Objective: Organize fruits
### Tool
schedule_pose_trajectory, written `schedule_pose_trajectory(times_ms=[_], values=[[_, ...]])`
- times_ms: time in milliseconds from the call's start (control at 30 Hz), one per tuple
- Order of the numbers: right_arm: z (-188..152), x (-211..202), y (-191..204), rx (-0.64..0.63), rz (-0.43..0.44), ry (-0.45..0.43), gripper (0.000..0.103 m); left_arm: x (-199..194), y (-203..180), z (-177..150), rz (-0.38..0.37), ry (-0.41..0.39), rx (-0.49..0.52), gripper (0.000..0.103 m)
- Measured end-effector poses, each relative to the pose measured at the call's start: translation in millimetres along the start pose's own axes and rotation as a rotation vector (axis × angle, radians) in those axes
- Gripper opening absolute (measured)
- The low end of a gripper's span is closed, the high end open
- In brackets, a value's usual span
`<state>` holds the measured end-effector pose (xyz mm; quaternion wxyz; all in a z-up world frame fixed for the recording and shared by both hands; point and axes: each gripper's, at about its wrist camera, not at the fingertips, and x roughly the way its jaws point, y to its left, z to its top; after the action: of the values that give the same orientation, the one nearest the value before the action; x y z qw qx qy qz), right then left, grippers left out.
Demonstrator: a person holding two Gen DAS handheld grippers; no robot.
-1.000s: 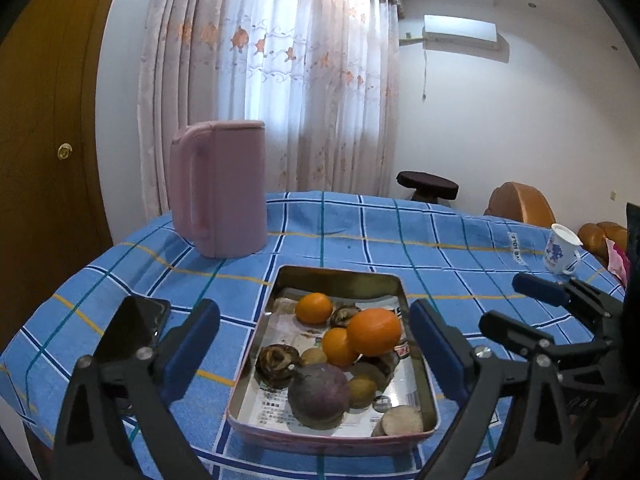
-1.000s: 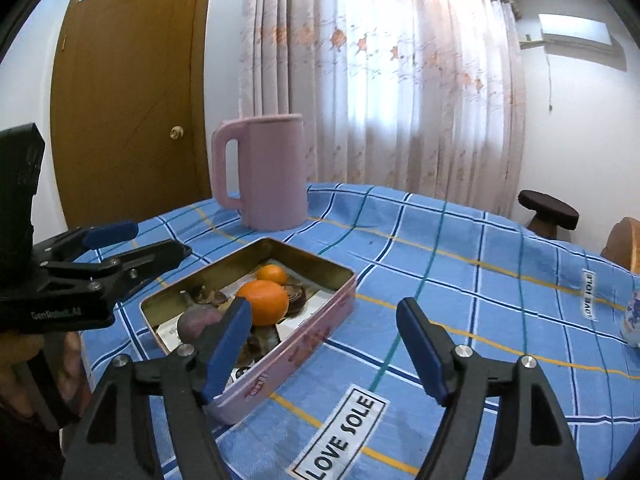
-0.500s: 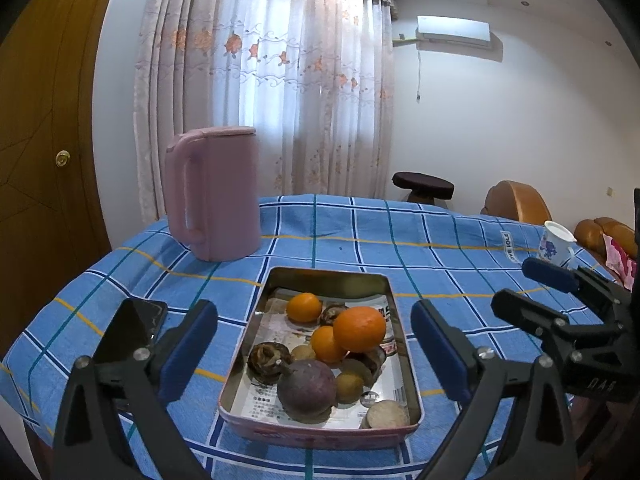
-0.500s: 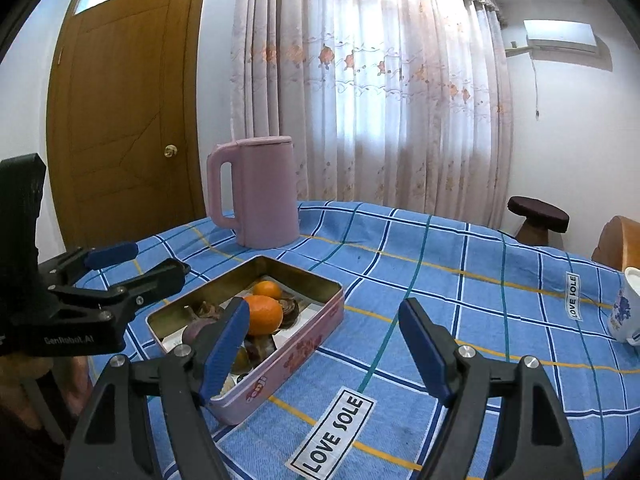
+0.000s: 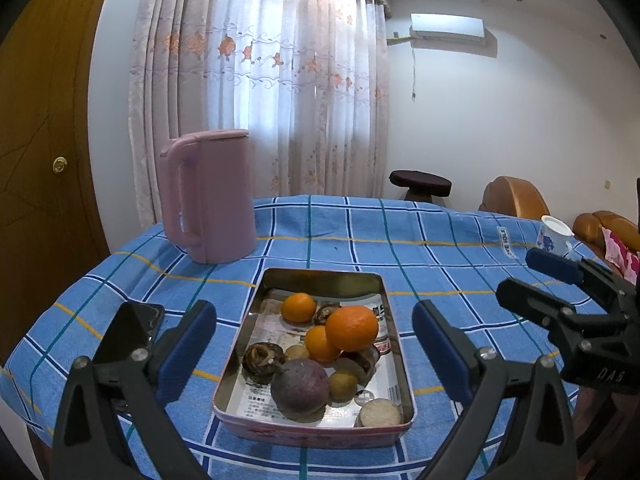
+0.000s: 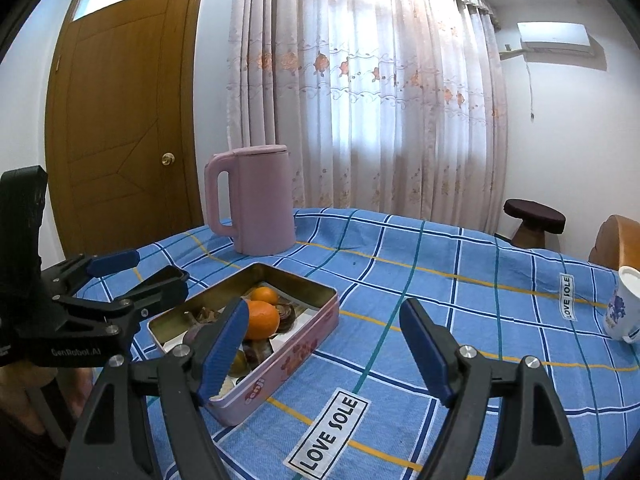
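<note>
A pink metal tin point(image 5: 320, 276) sits on the blue checked tablecloth and also shows in the right wrist view point(image 6: 304, 344). It holds a large orange point(image 5: 352, 328), two smaller oranges point(image 5: 298, 307), a purple round fruit point(image 5: 300, 386), dark wrinkled fruits point(image 5: 262, 360) and a pale round piece point(image 5: 380, 412). My left gripper point(image 5: 314, 354) is open and empty, above the tin's near end. My right gripper point(image 6: 322, 354) is open and empty, to the right of the tin. Each gripper shows in the other's view.
A pink kettle point(image 5: 208, 196) stands behind the tin at the left. A black phone point(image 5: 132, 328) lies left of the tin. A white flowered cup point(image 5: 554, 236) stands at the table's far right. A dark stool point(image 5: 420, 182) and brown seats stand beyond the table.
Both grippers have drawn back and risen a little from the tin, so more of the room shows. The fruits have not moved.
</note>
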<state>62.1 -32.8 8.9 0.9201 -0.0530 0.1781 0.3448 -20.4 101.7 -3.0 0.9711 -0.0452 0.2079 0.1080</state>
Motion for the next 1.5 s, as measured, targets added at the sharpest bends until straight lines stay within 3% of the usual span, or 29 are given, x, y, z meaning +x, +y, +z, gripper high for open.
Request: schedule_pose_trajectory(times_ms=[1500], values=[[-3,-14,-8,-0.011,-0.029,-0.022,0.08,-2,-7,4,0.029,0.013,-0.001,0.103]])
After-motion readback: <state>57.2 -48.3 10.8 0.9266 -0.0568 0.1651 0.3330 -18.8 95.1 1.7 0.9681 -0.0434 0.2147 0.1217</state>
